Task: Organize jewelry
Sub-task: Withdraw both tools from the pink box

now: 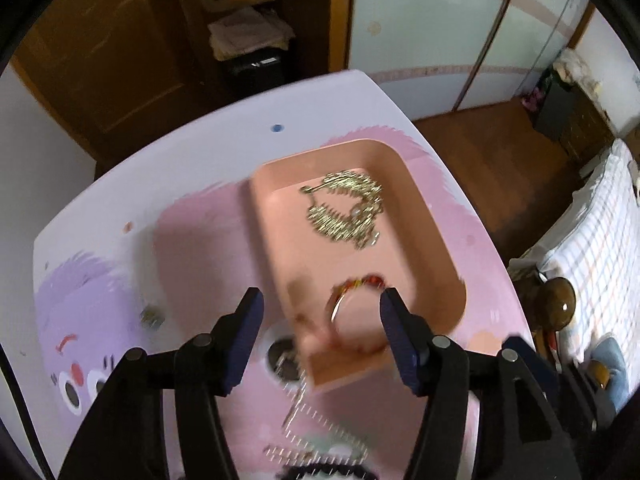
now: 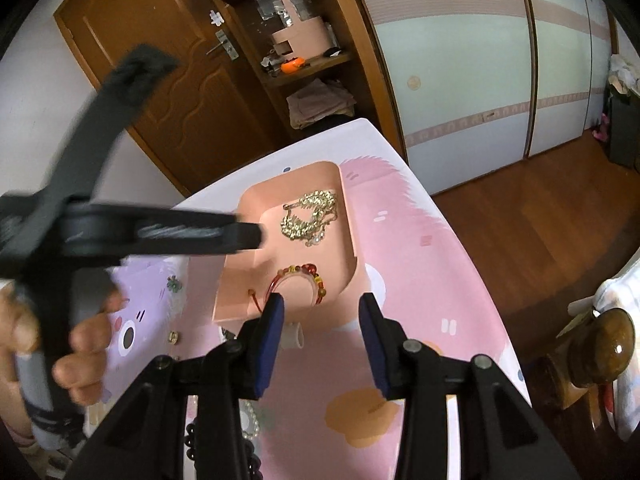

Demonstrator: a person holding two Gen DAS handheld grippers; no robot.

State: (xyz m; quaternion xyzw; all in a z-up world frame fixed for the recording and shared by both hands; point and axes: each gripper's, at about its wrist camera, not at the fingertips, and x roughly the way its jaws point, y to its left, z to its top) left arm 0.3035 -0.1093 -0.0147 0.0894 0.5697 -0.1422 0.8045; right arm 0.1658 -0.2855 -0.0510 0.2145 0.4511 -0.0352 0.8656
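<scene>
A pink tray (image 1: pixel 424 216) (image 2: pixel 256 200) sits on the pink and purple table mat. In it lie a gold chain necklace (image 1: pixel 344 208) (image 2: pixel 310 216) at the far end and a red beaded bracelet (image 1: pixel 356 300) (image 2: pixel 304 276) at the near end. My left gripper (image 1: pixel 320 320) is open and empty, just above the tray's near end, with the bracelet between its fingers. My right gripper (image 2: pixel 322 320) is open and empty, just short of the tray's near edge. The left gripper also shows in the right wrist view (image 2: pixel 240 236), over the tray's left side.
Loose jewelry lies on the mat (image 1: pixel 192 240) near me: a silver chain (image 1: pixel 316 436), a dark bead string (image 2: pixel 192 436), a small stud (image 1: pixel 151 316) (image 2: pixel 173 337) and a white ring (image 2: pixel 294 336). The table's right edge drops to wooden floor (image 2: pixel 540 220).
</scene>
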